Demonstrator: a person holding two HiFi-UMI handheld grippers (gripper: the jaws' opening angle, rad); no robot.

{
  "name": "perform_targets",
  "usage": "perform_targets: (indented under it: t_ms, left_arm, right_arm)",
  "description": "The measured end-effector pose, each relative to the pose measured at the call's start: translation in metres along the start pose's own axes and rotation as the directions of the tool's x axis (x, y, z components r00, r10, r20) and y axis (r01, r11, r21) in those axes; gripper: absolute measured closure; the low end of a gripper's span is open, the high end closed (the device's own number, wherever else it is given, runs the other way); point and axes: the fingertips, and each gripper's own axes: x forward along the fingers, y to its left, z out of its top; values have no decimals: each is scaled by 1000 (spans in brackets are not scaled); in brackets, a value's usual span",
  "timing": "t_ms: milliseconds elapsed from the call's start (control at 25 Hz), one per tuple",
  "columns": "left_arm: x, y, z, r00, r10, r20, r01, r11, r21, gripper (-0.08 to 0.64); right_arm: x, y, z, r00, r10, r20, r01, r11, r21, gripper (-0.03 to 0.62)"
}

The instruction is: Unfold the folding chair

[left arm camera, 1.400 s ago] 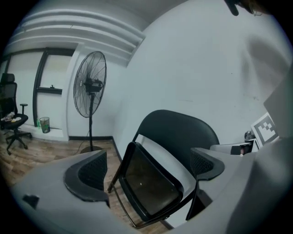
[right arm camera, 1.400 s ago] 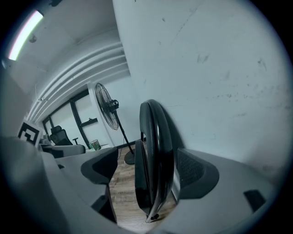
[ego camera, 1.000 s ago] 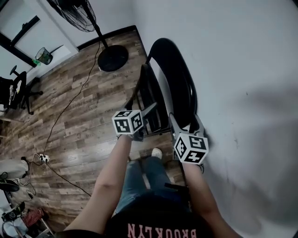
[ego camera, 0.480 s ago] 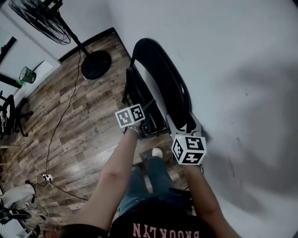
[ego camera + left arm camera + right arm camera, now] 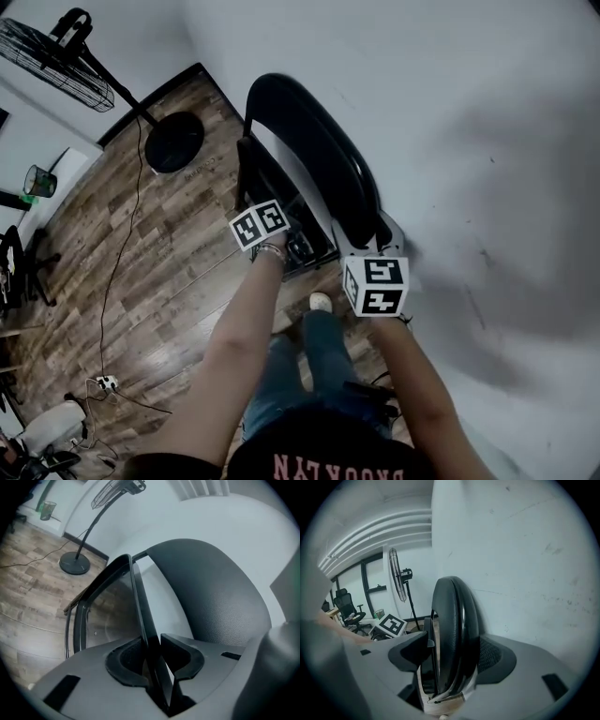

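Wall: a plain white wall (image 5: 469,122) fills the right side of the head view.
Floor: brown wood-plank floor (image 5: 159,244) on the left.
Chair: the black folding chair (image 5: 309,141) with a rounded padded backrest stands folded flat, upright, leaning on the wall, directly in front of the person.
Fan: a black pedestal fan (image 5: 174,142) stands on the floor beyond the chair, well apart from it.
Right gripper: the right gripper (image 5: 452,644) straddles the near edge of the folded backrest and the frame beside it. Its jaws have just been closing, and both pads now press on the chair.
Left gripper: the left gripper (image 5: 152,644) is at the chair's outer, floor-side edge. Its jaws have just been closing and are now pinched tight on a thin black frame bar.
Shoe: a white shoe toe (image 5: 321,302) shows near the chair's foot.
Power strip: a small white power strip (image 5: 106,382) lies on the floor at far left.
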Motion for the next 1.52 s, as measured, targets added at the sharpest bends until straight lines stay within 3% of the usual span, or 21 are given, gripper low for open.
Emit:
perform_targets:
  t_ms: [160, 320, 640, 880, 1000, 1120, 1280, 1360, 1520]
  left_arm:
    - [-1, 2, 1, 1000, -6, -16, 5, 999, -53, 481]
    - [-10, 4, 2, 1000, -6, -14, 5, 998, -60, 481]
    - [-48, 19, 5, 999, -36, -3, 35, 999, -41, 476]
    - [-76, 35, 9, 999, -43, 0, 43, 999, -30, 466]
    - [-86, 43, 10, 999, -40, -1, 40, 999, -27, 462]
    - [-97, 49, 12, 999, -39, -1, 39, 999, -19, 457]
    - [-113, 56, 13, 999, -43, 2, 43, 999, -2, 451]
    - [-119, 59, 13, 999, -40, 1, 40, 999, 20, 446]
    - [-125, 61, 15, 999, -32, -8, 33, 998, 59, 436]
  right_arm:
    - [3, -1, 0, 999, -35, -30, 35, 999, -1, 298]
    - [-2, 9, 1, 999, -41, -30, 40, 999, -12, 298]
    - [-21, 56, 15, 998, 47, 44, -46, 998, -39, 299]
    - [-37, 92, 48, 981, 97, 165, -73, 987, -144, 348]
    - [-39, 106, 68, 972, 150, 179, -119, 978, -170, 359]
    - [-33, 121, 87, 962, 238, 131, -218, 964, -150, 370]
    - [-21, 144, 99, 932, 362, -32, -363, 924, -121, 410]
    - [-16, 153, 101, 919, 377, -116, -392, 906, -157, 445]
    - [-11, 166, 101, 895, 374, -245, -435, 855, -283, 406]
